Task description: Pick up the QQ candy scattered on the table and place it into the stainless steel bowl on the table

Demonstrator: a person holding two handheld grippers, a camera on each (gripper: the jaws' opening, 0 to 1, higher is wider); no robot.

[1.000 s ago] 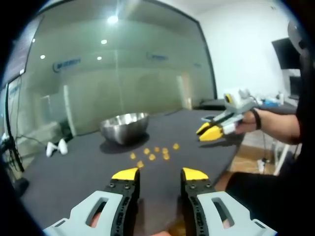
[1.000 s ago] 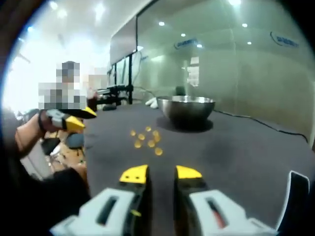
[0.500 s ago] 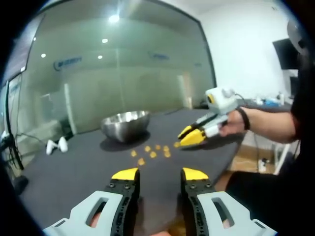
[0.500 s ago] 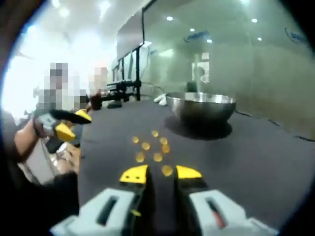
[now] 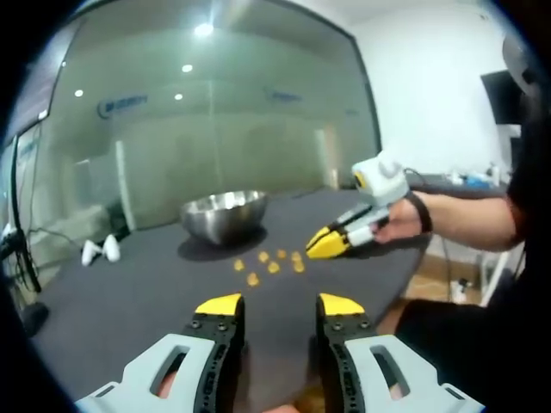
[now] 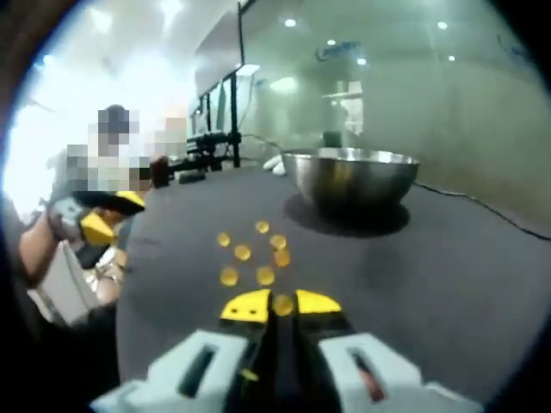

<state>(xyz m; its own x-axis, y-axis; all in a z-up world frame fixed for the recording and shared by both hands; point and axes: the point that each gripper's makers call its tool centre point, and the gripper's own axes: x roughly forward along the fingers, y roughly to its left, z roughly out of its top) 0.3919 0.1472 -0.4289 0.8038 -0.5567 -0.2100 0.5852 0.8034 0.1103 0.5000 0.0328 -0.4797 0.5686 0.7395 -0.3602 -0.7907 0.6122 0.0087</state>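
A round stainless steel bowl [image 6: 357, 178] stands upright on the dark surface [image 6: 448, 284], shiny, its rim level. Just in front of it lie small yellow-orange QQ candies [image 6: 258, 252], loosely scattered and apart from one another. The nearest candy [image 6: 282, 304] sits between the right gripper's [image 6: 281, 303] yellow tips.

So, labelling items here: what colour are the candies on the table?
Yellow-orange; the candies show best in the right gripper view, on the dark table.

We see a frosted glass partition wall [image 5: 215, 138] far behind the dark table [image 5: 129, 292]; round ceiling lights [image 5: 203, 30] overhead; white wall [image 5: 422, 95] at right; black monitor [image 5: 499, 95] far right.
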